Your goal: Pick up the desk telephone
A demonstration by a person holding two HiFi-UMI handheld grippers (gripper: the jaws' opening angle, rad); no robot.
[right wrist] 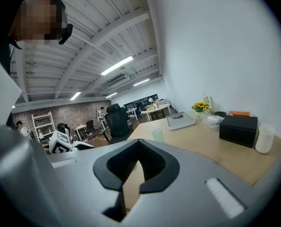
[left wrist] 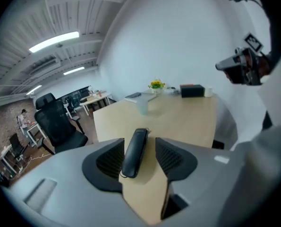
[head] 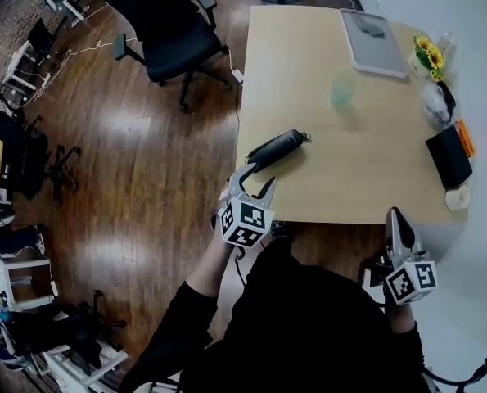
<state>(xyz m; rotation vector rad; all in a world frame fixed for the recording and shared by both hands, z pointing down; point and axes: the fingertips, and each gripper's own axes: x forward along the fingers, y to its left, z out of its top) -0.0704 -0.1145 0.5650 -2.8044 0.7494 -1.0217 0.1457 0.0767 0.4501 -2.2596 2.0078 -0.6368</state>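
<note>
Both held low, left gripper [head: 258, 179] fingers [left wrist: 111, 159] apart at telephone [head: 277, 148], right gripper [head: 395, 214] closed, empty

Desk telephone [head: 277, 148]: black. Worktop [head: 308, 47]: pale wood. Cup [head: 344, 88]: translucent green. Flowers [head: 428, 54]: yellow. Box [head: 449, 155]: black. Tray [head: 372, 43]: grey. Chair [head: 165, 23]: black. Floor [head: 145, 154]: dark brown planks.
</note>
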